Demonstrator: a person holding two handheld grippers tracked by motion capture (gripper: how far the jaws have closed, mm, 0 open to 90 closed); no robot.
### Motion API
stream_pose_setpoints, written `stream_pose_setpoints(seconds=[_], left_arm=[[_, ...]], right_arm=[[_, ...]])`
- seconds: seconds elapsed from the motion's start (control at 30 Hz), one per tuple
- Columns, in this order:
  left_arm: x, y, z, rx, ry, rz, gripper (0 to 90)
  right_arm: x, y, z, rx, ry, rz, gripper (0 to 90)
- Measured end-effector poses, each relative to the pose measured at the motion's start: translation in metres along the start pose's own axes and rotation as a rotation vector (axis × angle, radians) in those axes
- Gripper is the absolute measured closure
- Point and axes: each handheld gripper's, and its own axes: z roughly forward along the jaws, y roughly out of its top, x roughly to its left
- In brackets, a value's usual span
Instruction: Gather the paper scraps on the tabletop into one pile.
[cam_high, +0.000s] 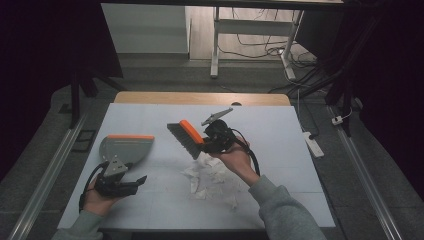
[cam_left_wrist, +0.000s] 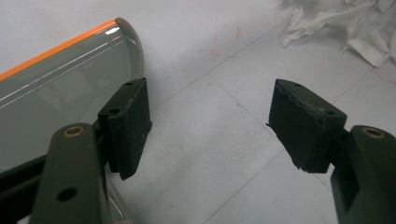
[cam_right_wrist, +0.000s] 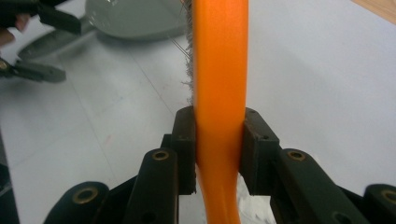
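Sweeping the paper scraps into the dustpan is the step in hand; the right gripper has its jaws clamped on the orange handle of the brush, held above the bench just beyond the scraps; the left gripper rests beside the dustpan, jaws wide apart and gripping nothing; the pan lies flat at the left, well apart from the scraps. Done well, I judge, the bristles land behind the pile, drag low toward the pan's orange lip, and the left jaws steady the pan first.
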Motion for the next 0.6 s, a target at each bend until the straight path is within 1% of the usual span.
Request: stream_pose_setpoints(seconds=[0.03, 0.07, 0.17, 0.23, 0.27, 0.37, 0.43, 0.47, 0.6], left_arm=[[0.0, 0.0, 0.0, 0.0, 0.0, 0.002, 30.4], [0.0, 0.0, 0.0, 0.002, 0.002, 0.003, 30.4], [0.0, 0.0, 0.0, 0.0, 0.002, -0.001, 30.4], [0.001, 0.0, 0.0, 0.001, 0.003, -0.002, 30.4], [0.001, -0.001, 0.0, 0.001, 0.005, -0.003, 30.4], [0.002, -0.001, -0.001, -0.001, 0.007, -0.005, 30.4], [0.002, -0.001, -0.001, -0.002, 0.009, -0.008, 30.4], [0.003, -0.002, -0.001, -0.002, 0.009, -0.009, 30.5], [0.003, -0.002, -0.001, -0.002, 0.009, -0.01, 30.4]], right_arm=[[0.001, -0.001, -0.001, 0.005, -0.008, -0.008, 70.0], [0.001, -0.003, -0.001, 0.004, -0.002, -0.004, 70.0], [0.002, -0.008, -0.002, 0.002, 0.036, 0.011, 70.0], [0.006, -0.011, -0.002, 0.011, 0.053, 0.005, 70.0], [0.009, -0.013, -0.002, 0.021, 0.061, -0.003, 69.9], [0.021, -0.017, 0.001, 0.054, 0.106, -0.019, 69.9], [0.03, -0.02, 0.003, 0.085, 0.134, -0.028, 69.9], [0.034, -0.021, 0.004, 0.101, 0.148, -0.041, 69.9], [0.049, -0.028, 0.007, 0.16, 0.209, -0.057, 69.9]])
